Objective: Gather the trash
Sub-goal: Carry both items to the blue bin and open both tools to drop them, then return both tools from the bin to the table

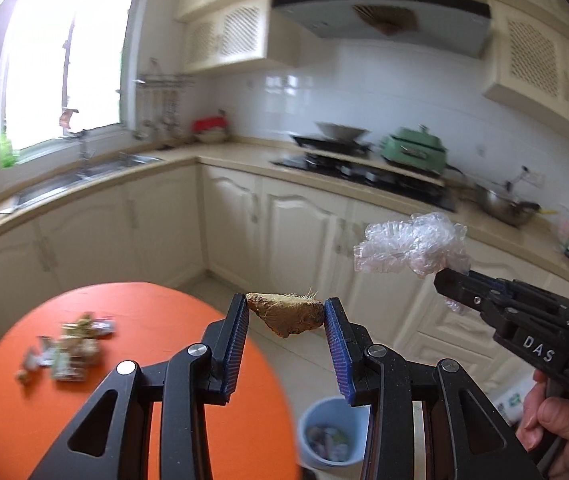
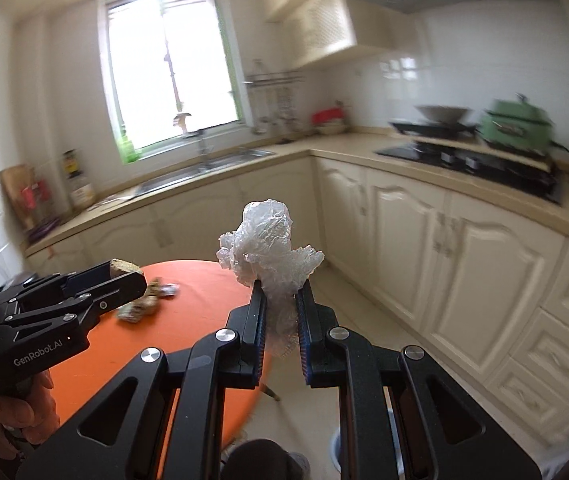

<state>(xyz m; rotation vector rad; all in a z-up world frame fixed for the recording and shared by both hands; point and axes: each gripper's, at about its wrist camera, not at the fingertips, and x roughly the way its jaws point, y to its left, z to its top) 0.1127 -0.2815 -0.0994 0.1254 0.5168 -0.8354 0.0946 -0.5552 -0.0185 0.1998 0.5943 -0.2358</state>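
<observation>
Crumpled clear plastic wrap [image 2: 270, 246] sits pinched between the pads of the right claw [image 2: 280, 314], which is clamped on it, held in the air beside the orange desk [image 1: 132, 312]. A brown fibrous scrap [image 1: 286, 314] is gripped between the blue pads of the left claw [image 1: 286, 320], also above the desk edge. More scraps [image 1: 68, 348] lie piled on the desk, and a pale blue bin [image 1: 316, 412] with litter inside stands on the floor below

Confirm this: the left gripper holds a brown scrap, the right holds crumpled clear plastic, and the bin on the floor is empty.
Wrong on the bin: the left wrist view shows wrappers already in it. The left gripper does hold the brown scrap, and the right gripper the crumpled clear plastic.
</observation>
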